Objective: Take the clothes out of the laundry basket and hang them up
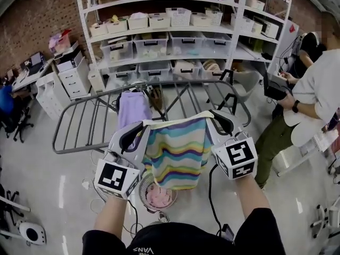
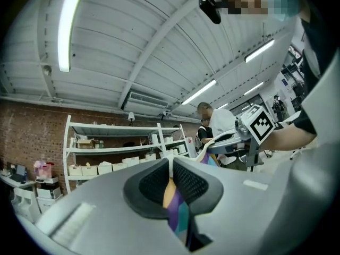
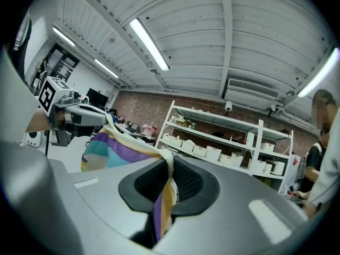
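Note:
A striped garment (image 1: 178, 153) in teal, purple, yellow and white hangs stretched between my two grippers, above the grey drying rack (image 1: 95, 122). My left gripper (image 1: 142, 127) is shut on its left top corner; the cloth (image 2: 175, 209) shows pinched between the pads. My right gripper (image 1: 212, 115) is shut on the right top corner, with the striped cloth (image 3: 162, 206) caught in its jaws. A lilac garment (image 1: 133, 108) hangs on the rack behind. The round laundry basket (image 1: 158, 196) with pink cloth sits on the floor below the striped garment.
A tall white shelf unit (image 1: 175, 31) with bins stands behind the rack. A person (image 1: 313, 97) in white stands at the right. White drawer units (image 1: 74, 76) and desks line the left wall. Cables lie on the floor near the basket.

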`<action>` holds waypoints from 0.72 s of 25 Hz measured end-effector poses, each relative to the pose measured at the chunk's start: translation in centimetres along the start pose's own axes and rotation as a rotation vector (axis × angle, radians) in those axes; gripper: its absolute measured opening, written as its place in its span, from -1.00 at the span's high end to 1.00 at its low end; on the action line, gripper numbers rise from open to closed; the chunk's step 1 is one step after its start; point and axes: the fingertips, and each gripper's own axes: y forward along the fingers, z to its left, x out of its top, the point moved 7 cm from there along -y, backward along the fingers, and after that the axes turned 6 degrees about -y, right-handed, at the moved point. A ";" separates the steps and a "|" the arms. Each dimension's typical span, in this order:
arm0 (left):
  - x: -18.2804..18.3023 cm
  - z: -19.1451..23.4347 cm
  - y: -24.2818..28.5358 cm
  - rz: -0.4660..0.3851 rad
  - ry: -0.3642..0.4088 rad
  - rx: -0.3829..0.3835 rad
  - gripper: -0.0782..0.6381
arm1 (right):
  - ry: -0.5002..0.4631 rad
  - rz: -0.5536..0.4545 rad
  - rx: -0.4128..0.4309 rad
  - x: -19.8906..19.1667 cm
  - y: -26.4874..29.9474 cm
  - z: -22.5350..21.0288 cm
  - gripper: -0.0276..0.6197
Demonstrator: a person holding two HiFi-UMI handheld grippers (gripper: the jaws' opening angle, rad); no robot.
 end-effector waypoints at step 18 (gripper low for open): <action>11.8 9.6 8.1 -0.162 0.243 0.017 0.72 | -0.037 -0.103 0.001 12.5 15.9 -8.7 0.82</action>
